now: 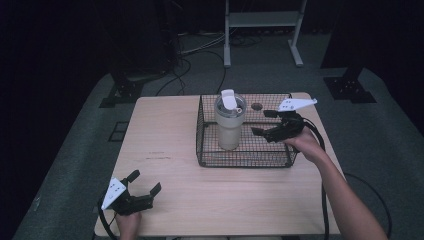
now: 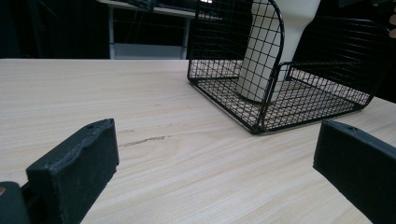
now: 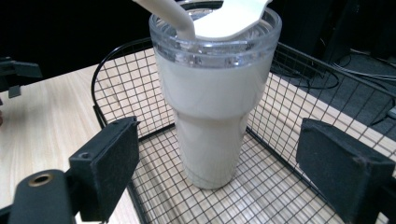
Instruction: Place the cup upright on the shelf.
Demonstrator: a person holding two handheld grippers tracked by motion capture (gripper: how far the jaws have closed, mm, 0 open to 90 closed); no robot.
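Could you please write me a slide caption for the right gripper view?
Open right gripper faces an upright white tumbler standing inside a black wire basket.

My left tool [image 1: 146, 184] and right tool [image 1: 262, 123] are matte black, with blocky rectangular jaws and a small screw hole in each. Each carries a white three-cornered plate dotted with dark marks. Black cables trail behind.
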